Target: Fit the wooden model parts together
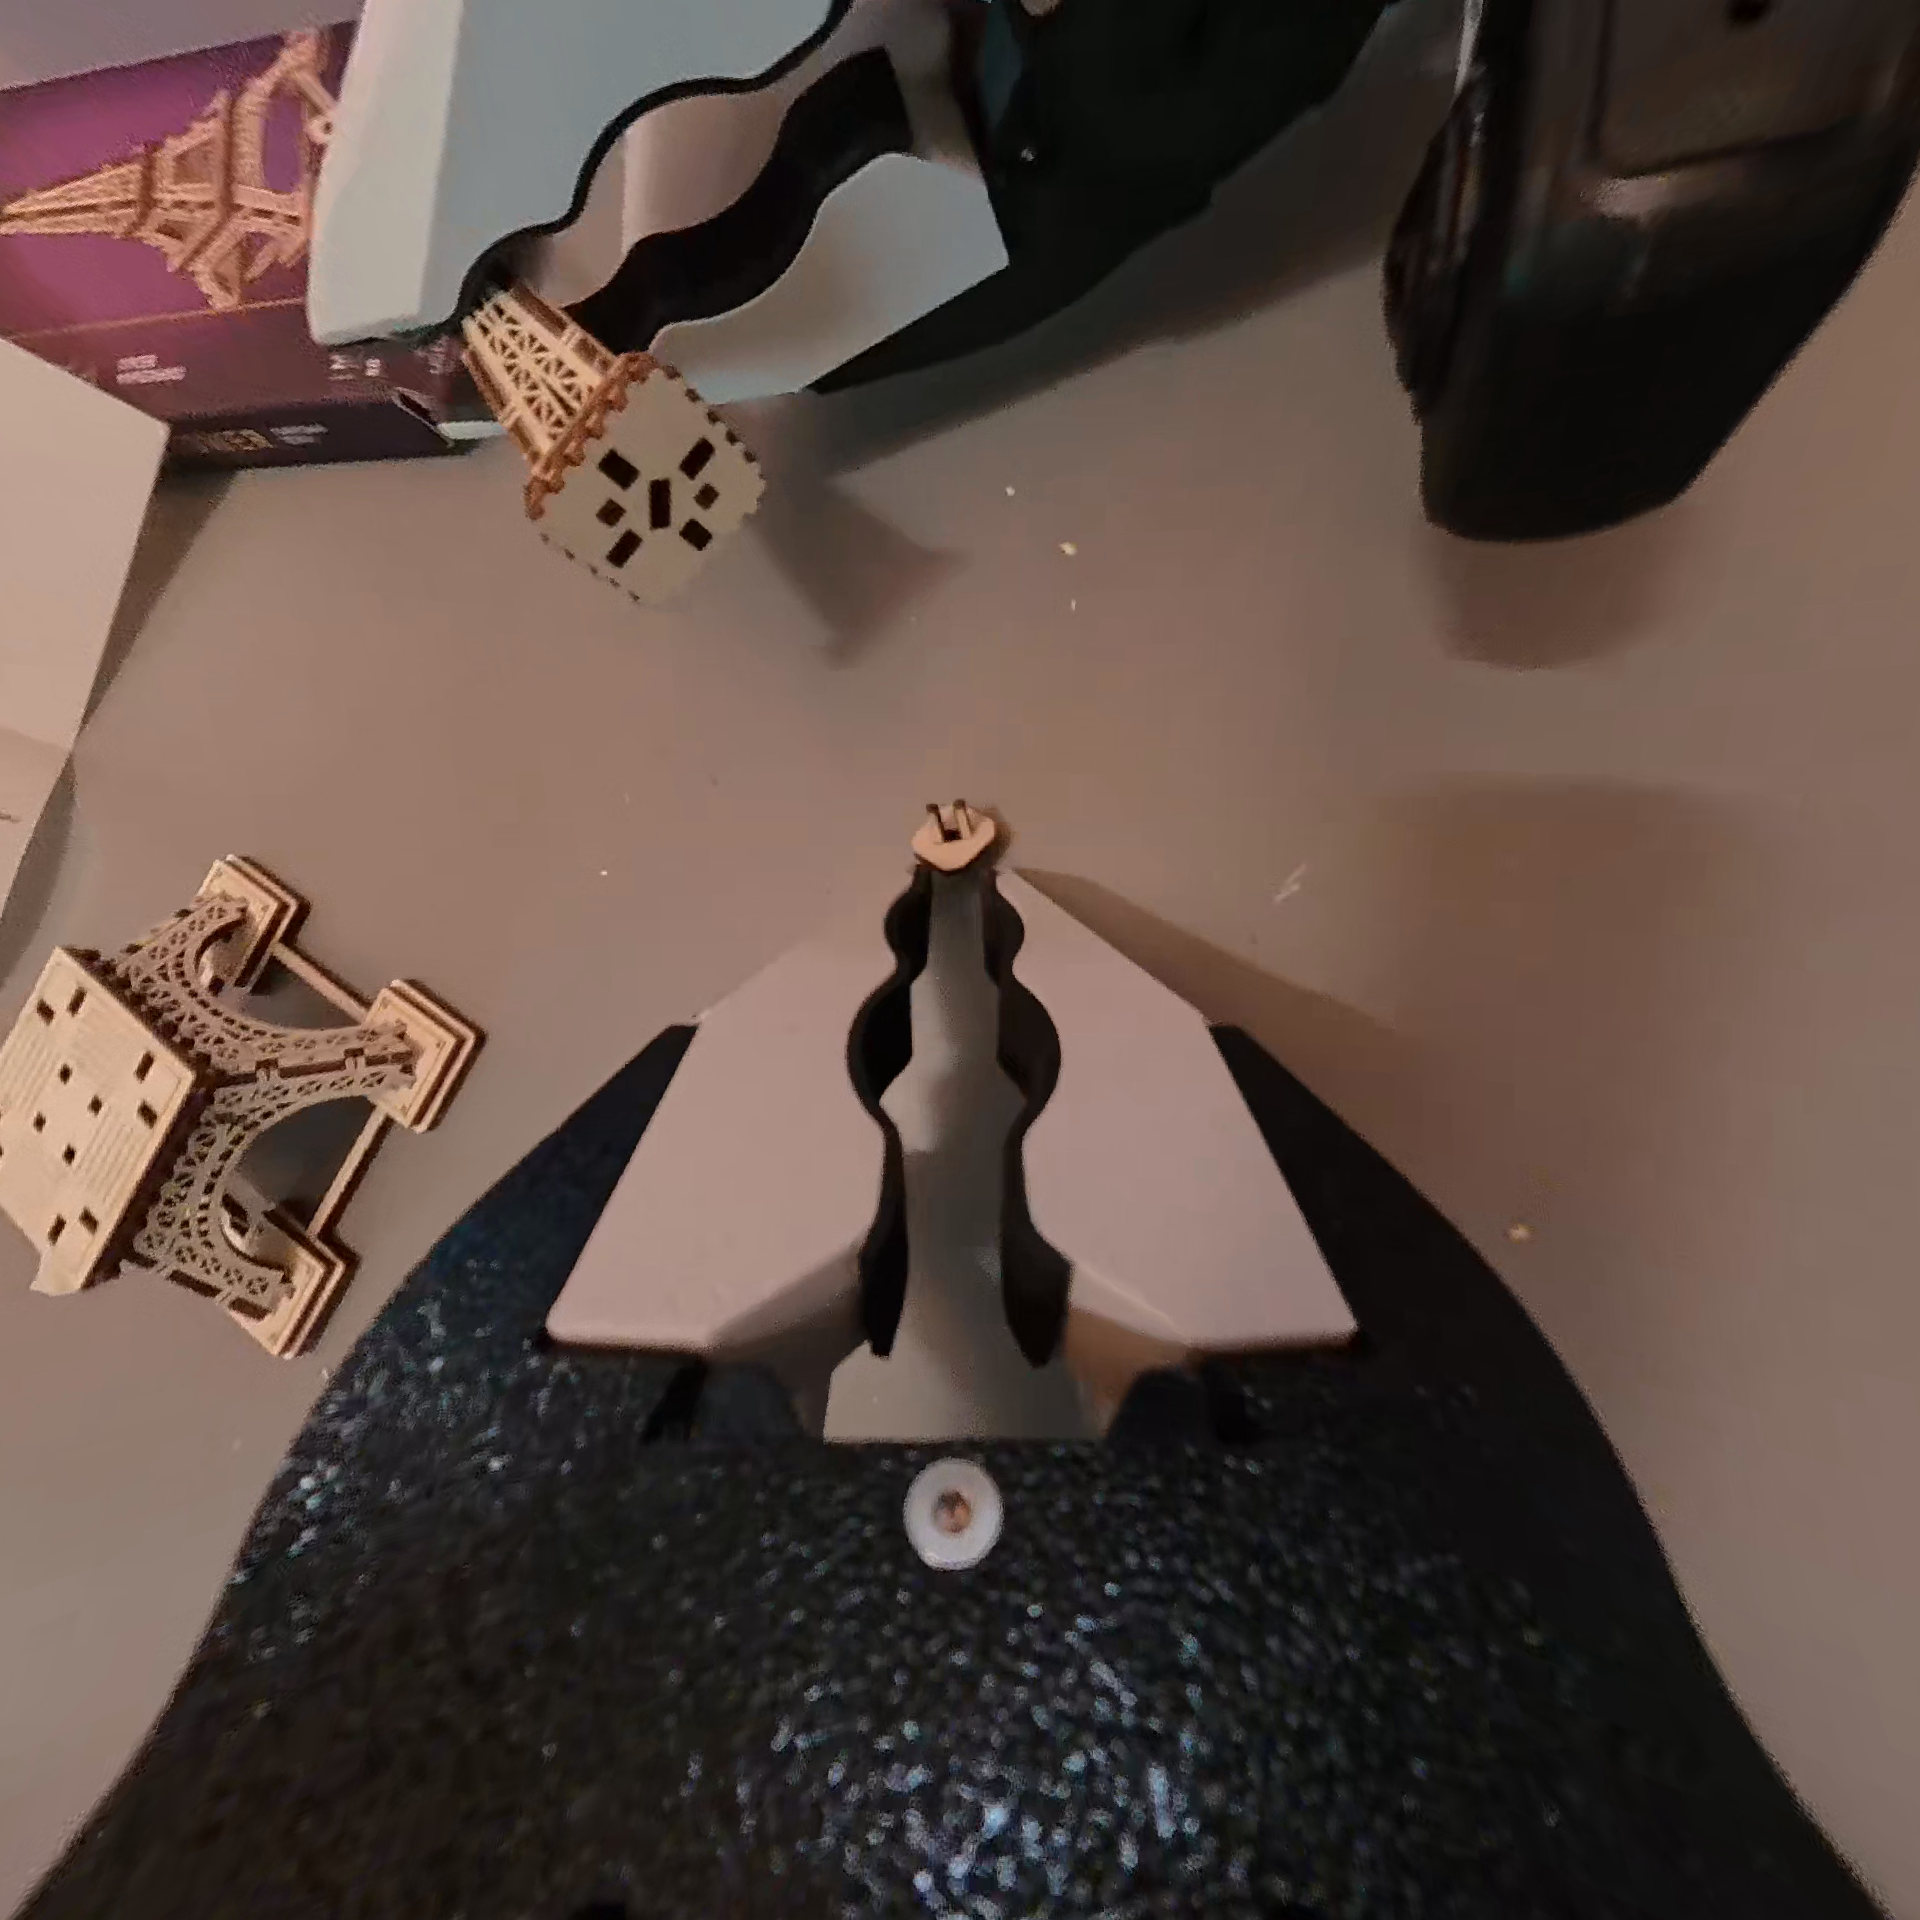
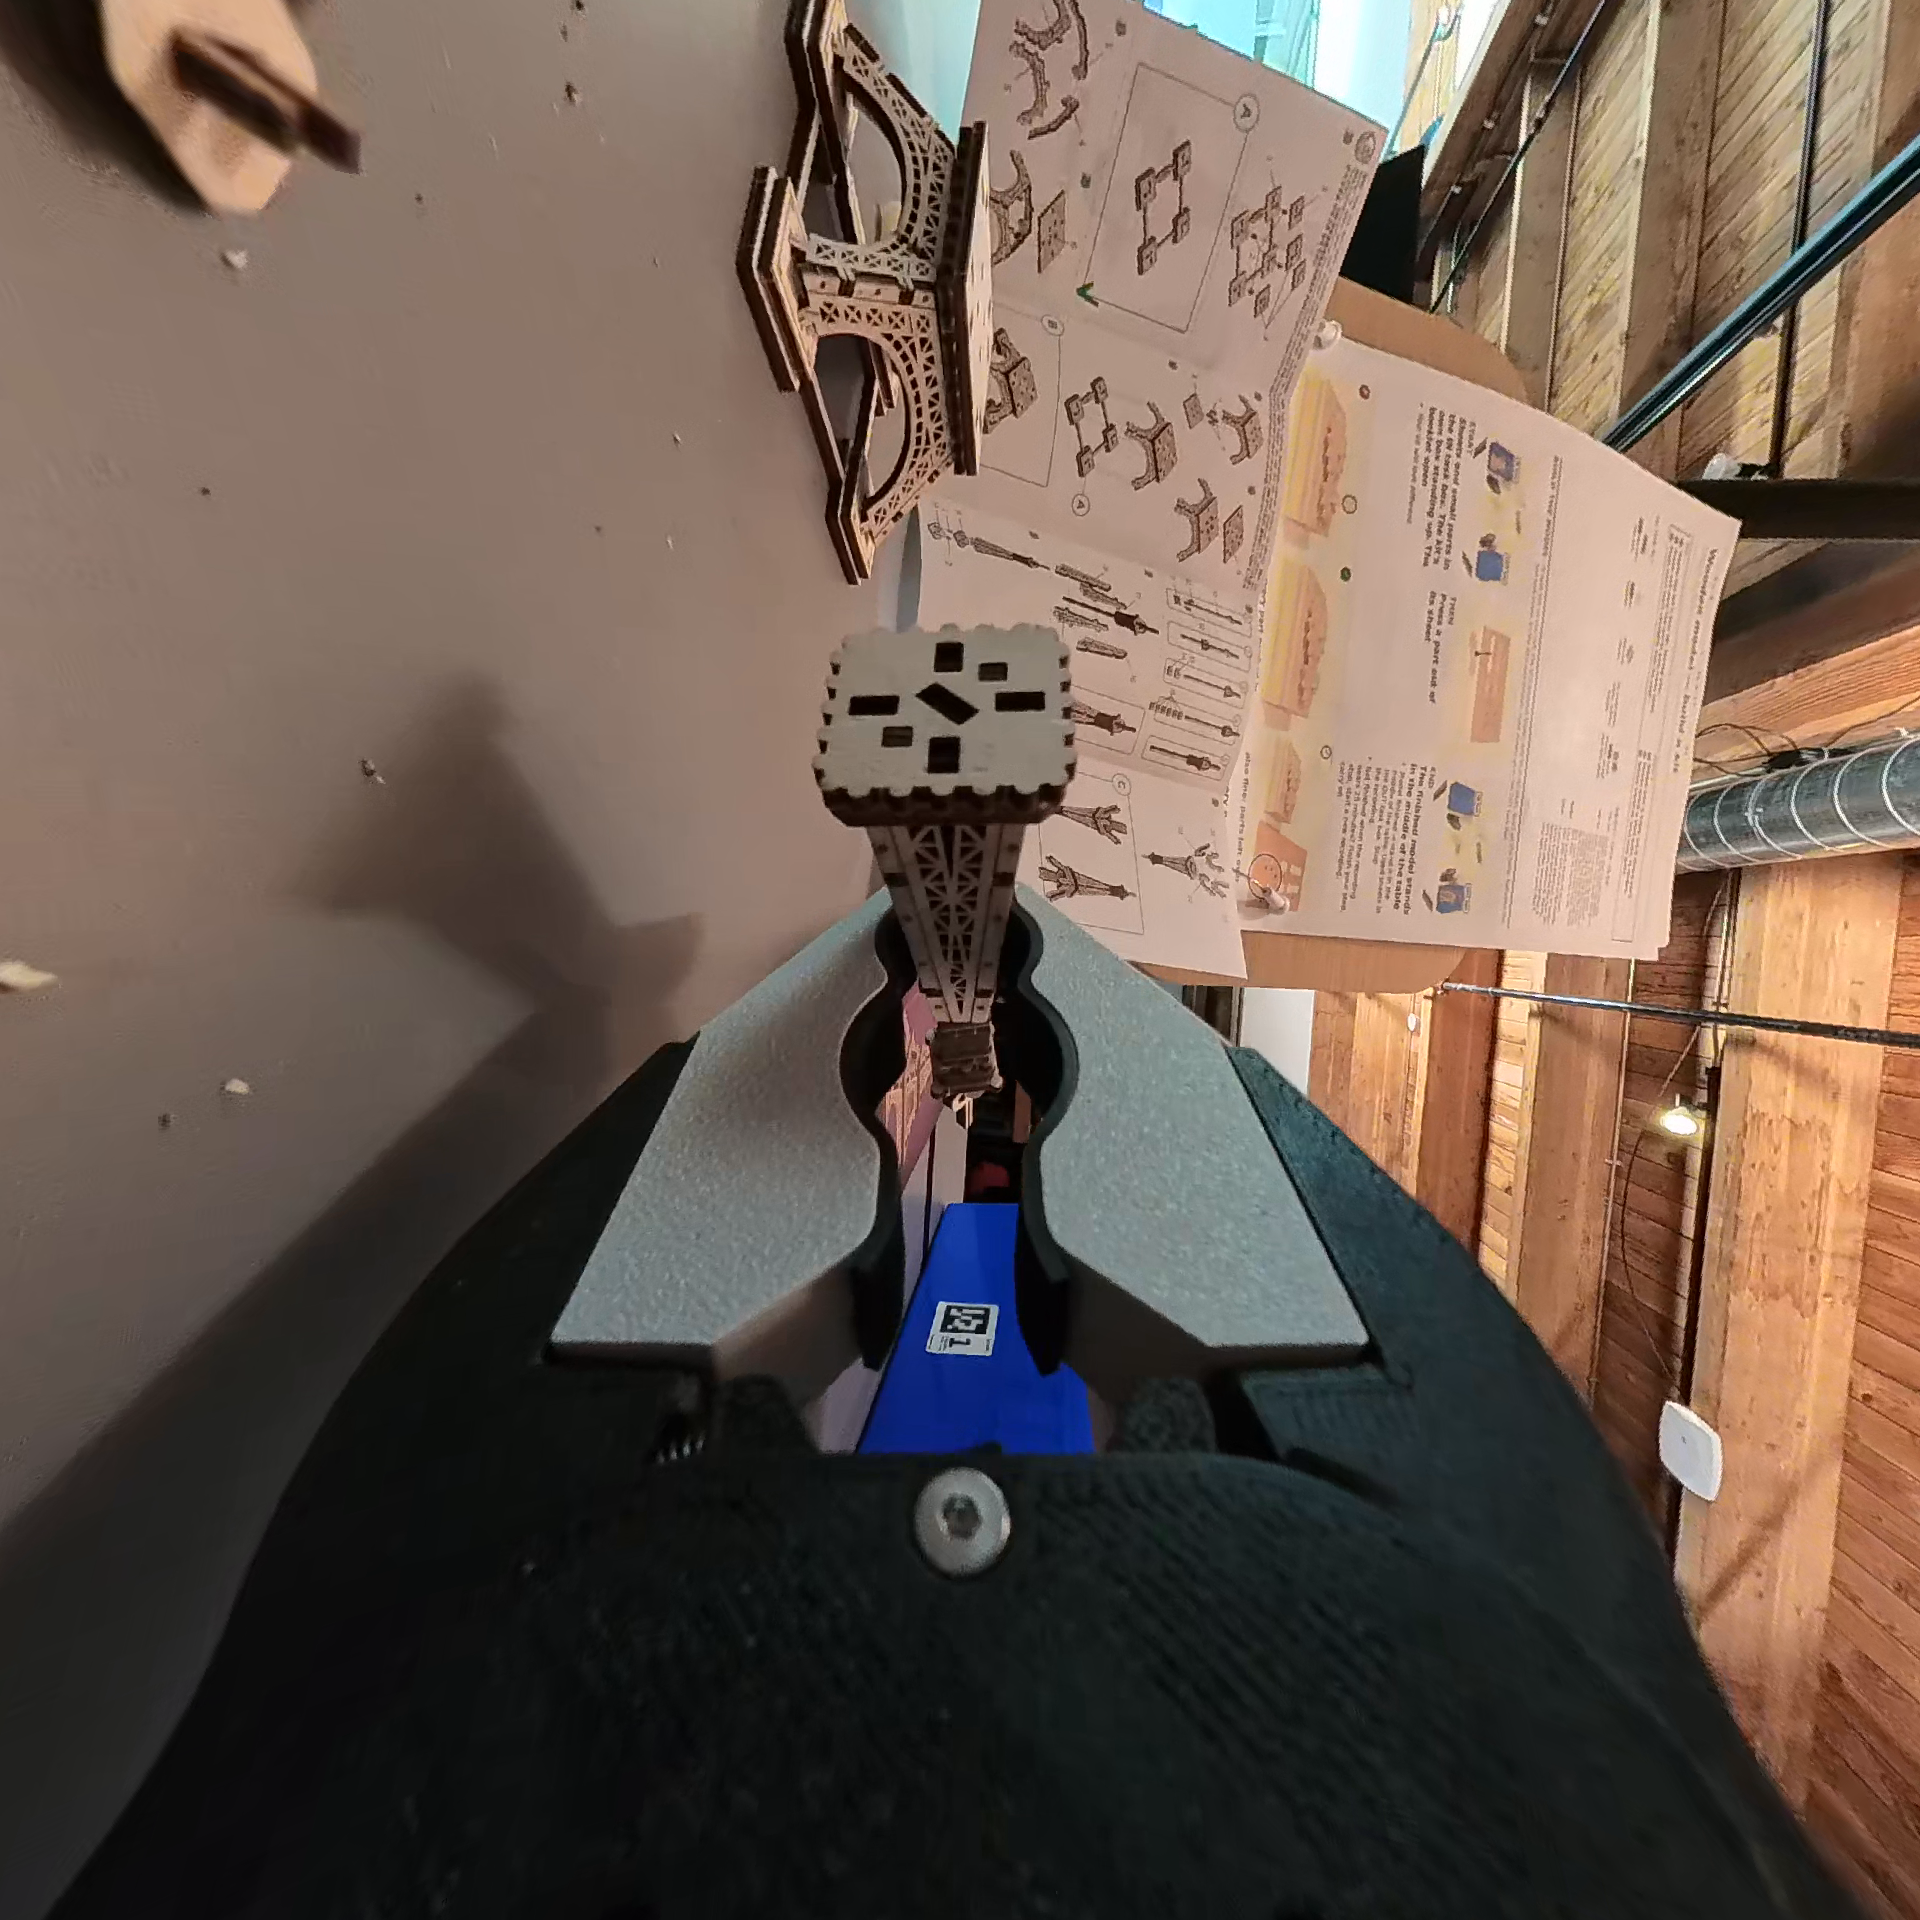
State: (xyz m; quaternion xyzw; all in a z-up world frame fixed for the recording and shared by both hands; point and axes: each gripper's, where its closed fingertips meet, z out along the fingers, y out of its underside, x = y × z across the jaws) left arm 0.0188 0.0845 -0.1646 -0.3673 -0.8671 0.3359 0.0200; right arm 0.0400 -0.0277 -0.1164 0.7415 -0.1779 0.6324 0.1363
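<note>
My left gripper point(image 1: 958, 868) is shut on a small flat wooden piece point(image 1: 958, 836) that sticks out past its tips, above the grey table point(image 1: 1143, 707). My right gripper point(image 2: 954, 935) is shut on the wooden tower mid-section point(image 2: 943, 727); its slotted square end points away from the camera. In the left wrist view the same section point(image 1: 623, 457) hangs from the right gripper point(image 1: 488, 301) at upper left. The wooden tower base point(image 1: 197, 1101) with arched legs stands on the table at left; it also shows in the right wrist view point(image 2: 883, 301). The small piece appears blurred in the right wrist view point(image 2: 223, 104).
A purple box point(image 1: 156, 260) pictured with a tower lies at the far left. A white block point(image 1: 52, 561) sits at the left edge. Printed instruction sheets point(image 2: 1299, 520) lie beyond the base. Small wood crumbs dot the table. A blue block point(image 2: 977, 1340) shows between the right fingers.
</note>
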